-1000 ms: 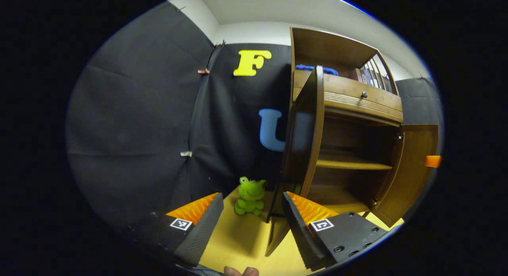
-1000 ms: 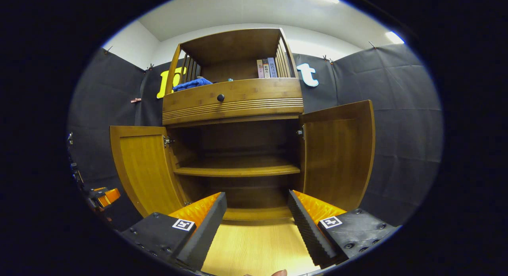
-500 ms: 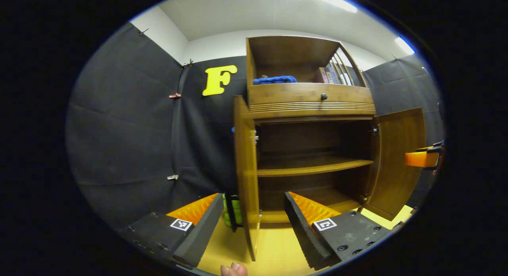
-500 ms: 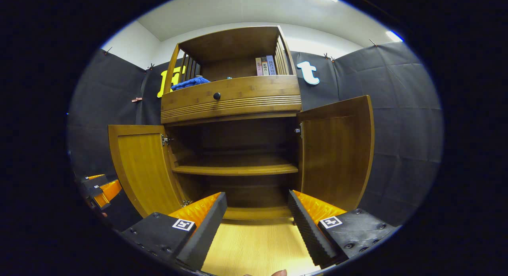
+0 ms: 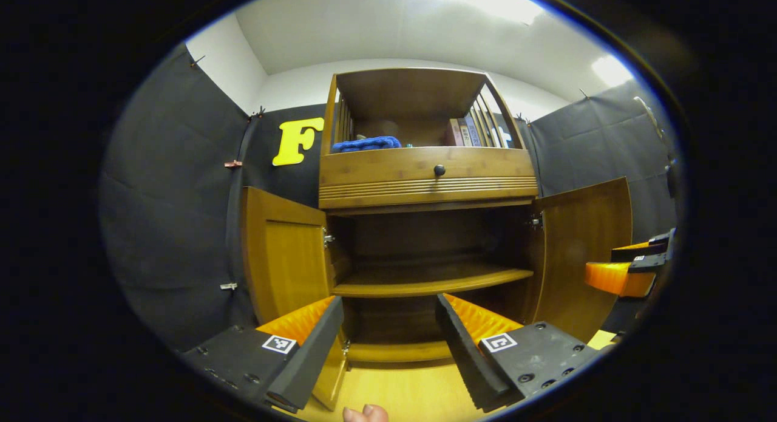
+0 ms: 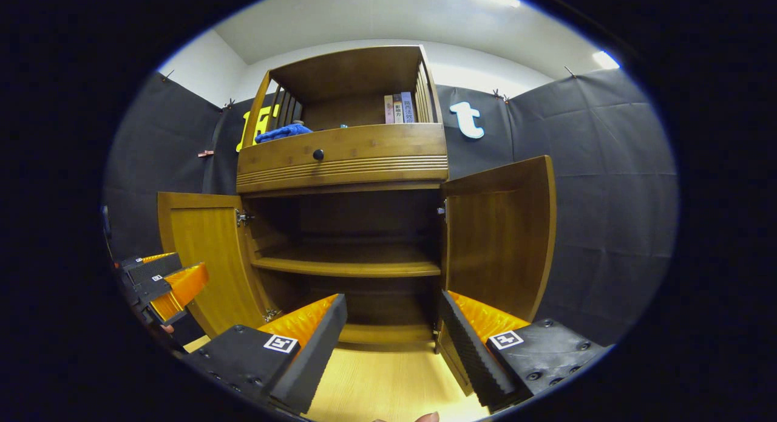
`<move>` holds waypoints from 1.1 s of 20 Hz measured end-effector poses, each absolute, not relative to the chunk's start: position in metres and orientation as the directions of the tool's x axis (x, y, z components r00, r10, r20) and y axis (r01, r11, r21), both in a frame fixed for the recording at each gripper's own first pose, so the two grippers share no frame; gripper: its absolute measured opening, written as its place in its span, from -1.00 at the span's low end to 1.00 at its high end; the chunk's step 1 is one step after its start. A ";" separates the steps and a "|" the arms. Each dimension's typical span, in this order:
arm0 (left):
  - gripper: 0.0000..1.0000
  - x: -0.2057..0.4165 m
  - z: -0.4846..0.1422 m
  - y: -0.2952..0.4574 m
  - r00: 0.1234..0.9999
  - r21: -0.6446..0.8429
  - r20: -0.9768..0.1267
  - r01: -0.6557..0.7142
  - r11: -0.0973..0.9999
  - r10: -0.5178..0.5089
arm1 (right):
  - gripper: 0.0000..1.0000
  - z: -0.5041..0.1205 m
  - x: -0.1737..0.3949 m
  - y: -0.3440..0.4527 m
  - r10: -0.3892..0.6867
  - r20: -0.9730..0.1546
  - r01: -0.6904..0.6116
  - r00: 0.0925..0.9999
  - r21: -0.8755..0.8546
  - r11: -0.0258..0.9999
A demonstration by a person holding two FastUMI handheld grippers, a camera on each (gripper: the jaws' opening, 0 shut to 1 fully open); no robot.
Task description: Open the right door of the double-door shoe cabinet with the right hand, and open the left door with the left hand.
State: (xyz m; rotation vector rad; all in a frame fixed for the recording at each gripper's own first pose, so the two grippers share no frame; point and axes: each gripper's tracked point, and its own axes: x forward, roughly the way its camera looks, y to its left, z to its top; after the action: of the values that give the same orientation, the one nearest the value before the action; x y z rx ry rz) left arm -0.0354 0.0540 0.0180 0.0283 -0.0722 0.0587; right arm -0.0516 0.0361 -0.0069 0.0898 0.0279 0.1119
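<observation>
Both grippers — left gripper [image 5: 385, 343], right gripper [image 6: 391, 343] — gape wide, holding nothing. Mid-frame, the brown wooden shoe cabinet's left door [image 5: 282, 261] and right door [image 6: 498, 234] stand open — stiff, light-swinging boards, best taken by their free edges.

The shoe cabinet [image 5: 425, 185] stands at twelve o'clock, left door [image 5: 282, 264] and right door [image 5: 583, 252] swung wide. The left gripper [image 5: 388, 343] at six o'clock hangs empty, fingers apart; the right gripper [image 5: 625, 270] sits at three o'clock.
</observation>
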 end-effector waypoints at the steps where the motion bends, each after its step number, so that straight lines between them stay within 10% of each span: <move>1: 0.90 -0.034 0.019 0.045 0.996 0.002 0.071 -0.047 0.999 0.046 | 0.97 -0.006 -0.050 0.033 0.109 -0.017 -0.107 0.994 0.095 0.990; 22: 0.92 0.011 0.009 0.010 1.000 0.010 0.017 0.022 1.000 -0.023 | 0.97 -0.021 -0.027 0.013 0.082 -0.024 -0.080 0.996 0.067 0.995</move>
State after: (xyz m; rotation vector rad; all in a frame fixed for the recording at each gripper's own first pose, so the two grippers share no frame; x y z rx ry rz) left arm 0.0112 0.0097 0.0088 0.0101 -0.0174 -0.0225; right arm -0.0269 0.0127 -0.0210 0.0658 0.0270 0.0812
